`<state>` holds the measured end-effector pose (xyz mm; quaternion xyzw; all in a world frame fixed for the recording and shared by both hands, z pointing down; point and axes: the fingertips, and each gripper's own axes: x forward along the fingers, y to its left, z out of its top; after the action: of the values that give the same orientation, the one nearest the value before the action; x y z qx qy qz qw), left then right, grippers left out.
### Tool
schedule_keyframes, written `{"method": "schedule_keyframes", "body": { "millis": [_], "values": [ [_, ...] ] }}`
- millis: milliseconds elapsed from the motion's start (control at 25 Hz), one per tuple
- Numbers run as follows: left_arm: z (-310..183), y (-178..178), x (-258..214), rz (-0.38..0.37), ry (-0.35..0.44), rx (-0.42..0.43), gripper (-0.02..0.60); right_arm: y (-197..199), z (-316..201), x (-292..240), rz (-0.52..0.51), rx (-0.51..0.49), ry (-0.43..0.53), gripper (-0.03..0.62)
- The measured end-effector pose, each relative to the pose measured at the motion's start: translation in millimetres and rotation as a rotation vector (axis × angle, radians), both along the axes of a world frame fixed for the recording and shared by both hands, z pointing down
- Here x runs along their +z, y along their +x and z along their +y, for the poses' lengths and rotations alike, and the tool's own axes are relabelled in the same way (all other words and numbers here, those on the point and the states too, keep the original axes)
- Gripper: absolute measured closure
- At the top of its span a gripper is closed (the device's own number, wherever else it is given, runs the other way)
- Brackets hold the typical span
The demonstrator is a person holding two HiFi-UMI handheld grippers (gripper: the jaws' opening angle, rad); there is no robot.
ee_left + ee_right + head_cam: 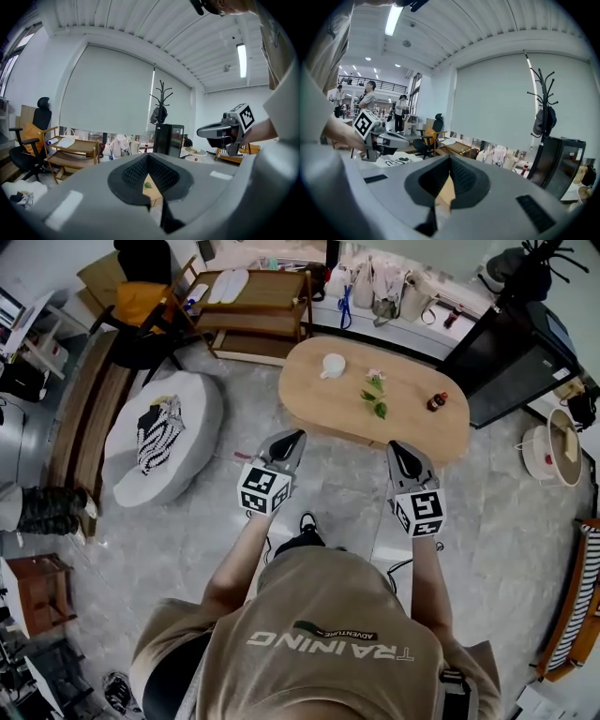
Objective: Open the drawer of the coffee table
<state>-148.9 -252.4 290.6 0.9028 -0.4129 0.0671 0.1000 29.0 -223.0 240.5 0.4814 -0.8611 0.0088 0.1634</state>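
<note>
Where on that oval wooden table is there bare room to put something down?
The near left part of the coffee table, in front of the white cup, is bare, and so is the far right strip behind the small bottle. The middle is busiest: cup, leafy sprig and bottle stand in a row.

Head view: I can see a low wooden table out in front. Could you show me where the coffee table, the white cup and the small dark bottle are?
coffee table (417, 430), head view, bare wooden top near its front edge.
white cup (333, 365), head view, middle of its round body.
small dark bottle (437, 401), head view, middle of the bottle.
</note>
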Motion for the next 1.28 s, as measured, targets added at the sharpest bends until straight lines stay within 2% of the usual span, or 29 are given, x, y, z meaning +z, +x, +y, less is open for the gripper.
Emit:
{"method": "schedule_keyframes", "body": {
  "millis": [200,320,480,680,800,1120,1280],
  "values": [
    [15,16,16,-0.019,-0.042,-0.006,0.575,19,22,22,0.02,-0.014,-0.026,0.589],
    [21,29,11,-0.034,-0.036,-0.009,0.575,30,30,25,0.0,-0.023,-0.034,0.589],
    [26,44,13,-0.051,-0.035,-0.012,0.575,42,26,37,-0.039,-0.025,-0.036,0.589],
    [28,55,44,-0.062,-0.064,-0.029,0.575,50,15,72,-0.056,-0.021,-0.03,0.589],
    [15,57,72,-0.072,-0.082,-0.047,0.575,52,4,104,-0.064,-0.008,-0.034,0.589],
    [-22,59,168,-0.068,-0.069,-0.046,0.575,44,-20,238,-0.058,0.004,-0.156,0.589],
    [-33,55,235,-0.072,-0.071,-0.068,0.575,40,-33,299,-0.048,-0.008,-0.146,0.589]
  ]
}}
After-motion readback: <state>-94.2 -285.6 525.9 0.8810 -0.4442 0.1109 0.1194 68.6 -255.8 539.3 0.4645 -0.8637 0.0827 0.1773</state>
